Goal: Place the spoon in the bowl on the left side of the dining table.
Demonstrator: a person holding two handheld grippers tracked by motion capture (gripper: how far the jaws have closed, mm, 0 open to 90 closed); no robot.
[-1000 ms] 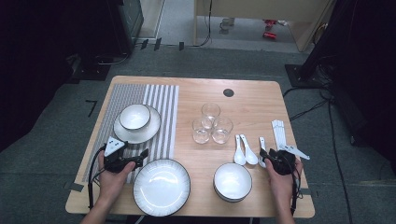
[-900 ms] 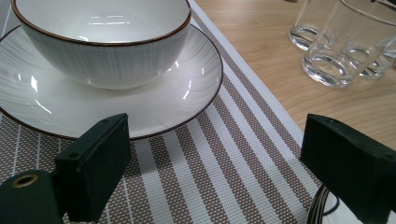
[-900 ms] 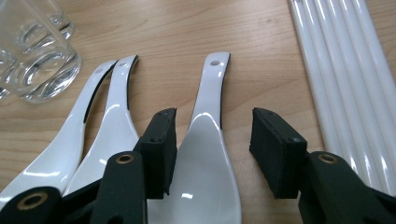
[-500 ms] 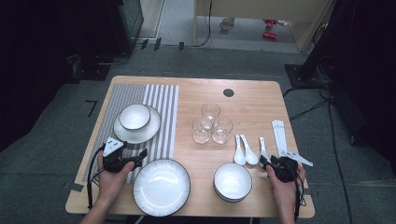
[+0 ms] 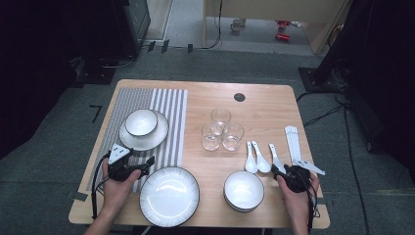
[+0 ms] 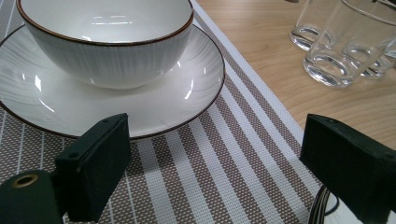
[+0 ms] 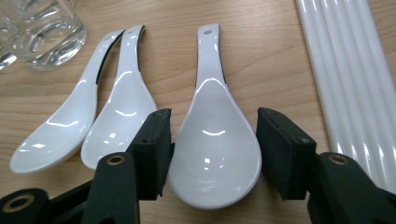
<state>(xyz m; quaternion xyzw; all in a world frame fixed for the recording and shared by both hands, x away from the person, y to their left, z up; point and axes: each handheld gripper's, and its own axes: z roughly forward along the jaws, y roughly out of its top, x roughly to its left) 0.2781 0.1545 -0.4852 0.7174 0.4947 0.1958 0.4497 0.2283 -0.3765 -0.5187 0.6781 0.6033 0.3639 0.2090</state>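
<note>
My right gripper (image 7: 215,123) rests low at the table's front right, open, its black pads flanking the bowl of a white ceramic spoon (image 7: 212,154) that lies flat on the wood. Its jaws have just been opening, with that spoon between them. Two more white spoons (image 7: 93,126) lie side by side to its left. In the high view the right gripper (image 5: 281,172) sits at the near end of the rightmost spoon (image 5: 275,155). My left gripper (image 5: 147,166) hovers open over the striped placemat (image 6: 224,177), with nothing between its jaws, facing a white bowl (image 6: 107,42) on a plate (image 6: 187,93).
Three clear glasses (image 5: 220,129) cluster mid-table. White chopsticks (image 5: 292,142) lie right of the spoons. A large white plate (image 5: 169,196) and stacked white bowls (image 5: 243,190) sit along the wooden table's front edge (image 5: 215,223). A dark hole (image 5: 239,97) marks the back.
The right hand has shifted slightly forward and left, bringing its gripper up to the rightmost spoon. The left hand has stayed put.
</note>
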